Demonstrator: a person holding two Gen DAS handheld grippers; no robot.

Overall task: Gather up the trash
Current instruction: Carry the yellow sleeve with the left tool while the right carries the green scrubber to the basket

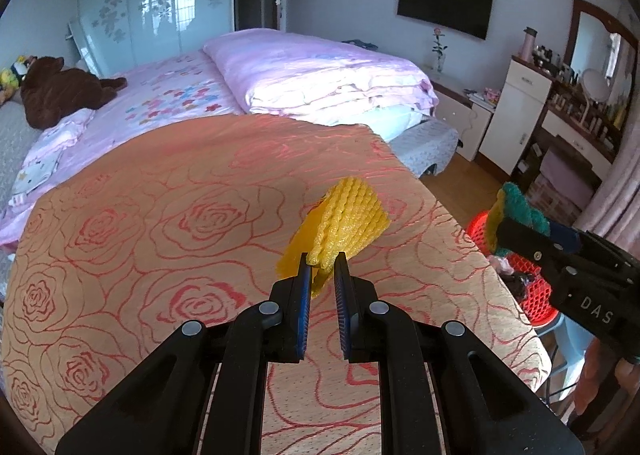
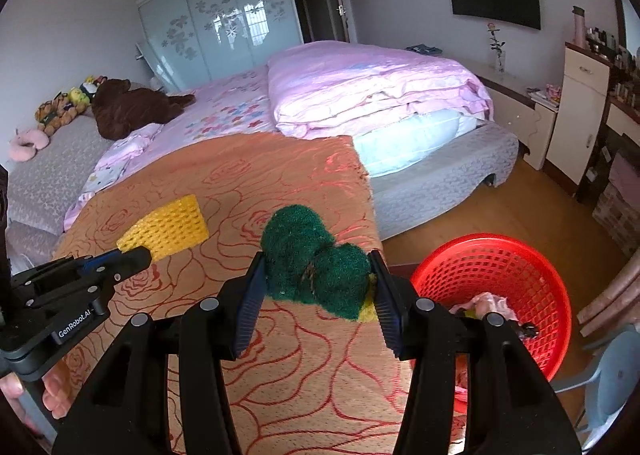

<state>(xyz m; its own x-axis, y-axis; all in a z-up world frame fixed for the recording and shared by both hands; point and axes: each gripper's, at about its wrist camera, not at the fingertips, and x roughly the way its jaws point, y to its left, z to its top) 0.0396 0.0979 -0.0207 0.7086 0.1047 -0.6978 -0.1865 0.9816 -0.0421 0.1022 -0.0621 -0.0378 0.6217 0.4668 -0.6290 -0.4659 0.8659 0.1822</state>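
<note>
Rose-patterned tablecloth [image 1: 160, 215], yellow foam net [image 1: 348, 219] pinched between left jaws, seemingly lifted

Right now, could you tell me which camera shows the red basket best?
The right wrist view: the red basket shows nearly whole, open-topped, with trash inside. The left wrist view catches only part of it behind the right gripper.

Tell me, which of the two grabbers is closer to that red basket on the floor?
Right. The right gripper, clamped on a green scrubbing sponge, hangs at the table's edge beside the red basket. The left gripper, pinching yellow foam netting, is farther in over the table.
</note>
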